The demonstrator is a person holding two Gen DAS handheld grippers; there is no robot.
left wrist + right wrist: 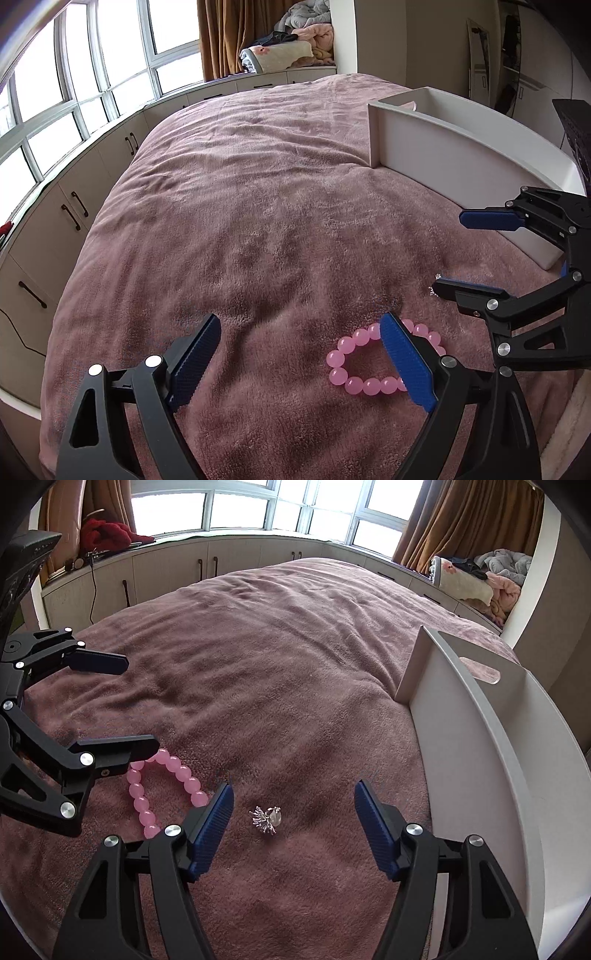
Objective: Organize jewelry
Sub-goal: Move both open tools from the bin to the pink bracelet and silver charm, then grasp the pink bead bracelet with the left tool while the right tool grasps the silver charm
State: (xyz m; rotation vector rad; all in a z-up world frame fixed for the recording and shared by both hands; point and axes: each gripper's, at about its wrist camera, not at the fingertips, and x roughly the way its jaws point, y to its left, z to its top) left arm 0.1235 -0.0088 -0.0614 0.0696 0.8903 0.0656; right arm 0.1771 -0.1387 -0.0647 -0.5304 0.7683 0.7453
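Observation:
A pink bead bracelet (354, 373) lies on the mauve blanket; it also shows in the right wrist view (173, 775). My left gripper (299, 332) is open, and its right finger covers part of the bracelet. A small silver brooch (267, 818) lies on the blanket between the fingers of my open right gripper (293, 794). In the left wrist view my right gripper (448, 253) comes in from the right, and only a glint of the brooch (433, 290) shows by its lower finger. In the right wrist view my left gripper (142, 703) comes in from the left.
A white open tray (454, 746) with a handle slot stands on the bed at the right; it also shows in the left wrist view (443, 155). The mauve blanket (240, 206) covers the bed. Cabinets and windows run along the far side.

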